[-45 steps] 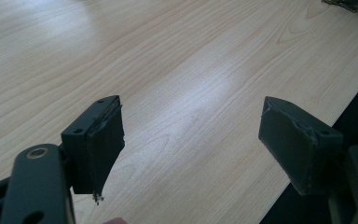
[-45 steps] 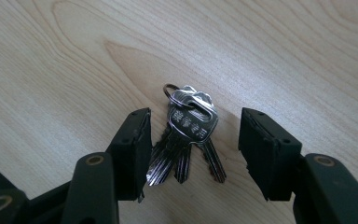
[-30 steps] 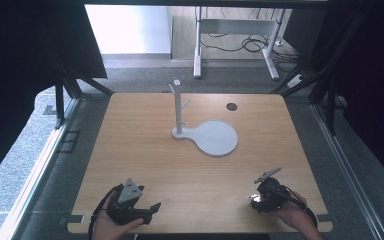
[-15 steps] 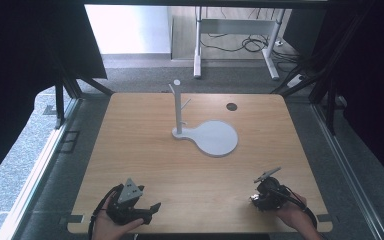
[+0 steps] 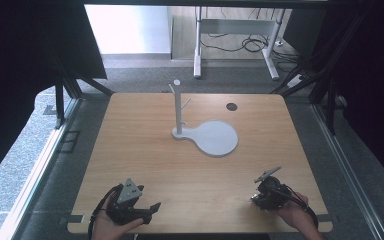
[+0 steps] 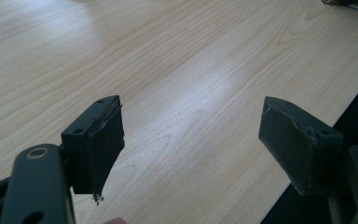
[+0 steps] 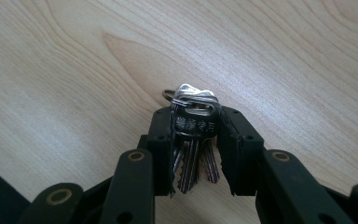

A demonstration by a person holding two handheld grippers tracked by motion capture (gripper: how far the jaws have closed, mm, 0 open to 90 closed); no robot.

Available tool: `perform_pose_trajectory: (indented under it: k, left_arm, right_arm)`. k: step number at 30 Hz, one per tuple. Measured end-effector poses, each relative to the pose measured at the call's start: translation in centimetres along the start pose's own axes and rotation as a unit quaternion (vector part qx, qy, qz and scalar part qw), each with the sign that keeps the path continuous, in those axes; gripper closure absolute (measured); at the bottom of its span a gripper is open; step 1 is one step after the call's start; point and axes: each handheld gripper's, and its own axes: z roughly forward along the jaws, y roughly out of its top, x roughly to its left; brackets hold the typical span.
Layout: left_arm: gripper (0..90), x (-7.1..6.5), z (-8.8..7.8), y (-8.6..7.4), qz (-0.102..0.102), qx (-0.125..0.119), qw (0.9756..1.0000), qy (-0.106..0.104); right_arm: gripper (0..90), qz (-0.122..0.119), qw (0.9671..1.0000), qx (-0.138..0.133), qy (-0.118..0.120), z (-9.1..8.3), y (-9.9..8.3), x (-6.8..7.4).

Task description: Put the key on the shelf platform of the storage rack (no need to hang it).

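A bunch of silver keys (image 7: 192, 122) on a ring is clamped between the two black jaws of my right gripper (image 7: 193, 119), just above the wooden table. In the high view that right gripper (image 5: 264, 195) is held low over the table's near right corner. My left gripper (image 5: 147, 210) is at the near left edge; in its own view the left gripper (image 6: 191, 126) stands open, jaws wide apart, with bare wood between them. A white stand with short pegs (image 5: 178, 107) rises from a round white base (image 5: 215, 138) at the table's middle.
The wooden table (image 5: 130, 135) has a small dark round hole (image 5: 231, 106) at the back right. Its near edge runs close under both hands. Dark frame struts and grey floor surround it, with a desk frame and cables behind.
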Motion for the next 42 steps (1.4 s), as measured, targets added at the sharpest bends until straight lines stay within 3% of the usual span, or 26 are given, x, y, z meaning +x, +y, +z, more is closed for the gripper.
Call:
perform_pose_trajectory:
  k: [27,42]
  left_arm:
    - [22.5,0.0,0.0,0.0,0.0,-0.001,1.0,0.0]
    - [22.5,-0.1,-0.1,0.1,-0.001,-0.004,1.0,0.0]
  right_arm:
    - [67.4,-0.005,0.9986,-0.052,-0.007,-4.7,0.9,-1.3]
    - [67.5,-0.006,0.998,-0.062,-0.014,-6.4,2.0,-2.0]
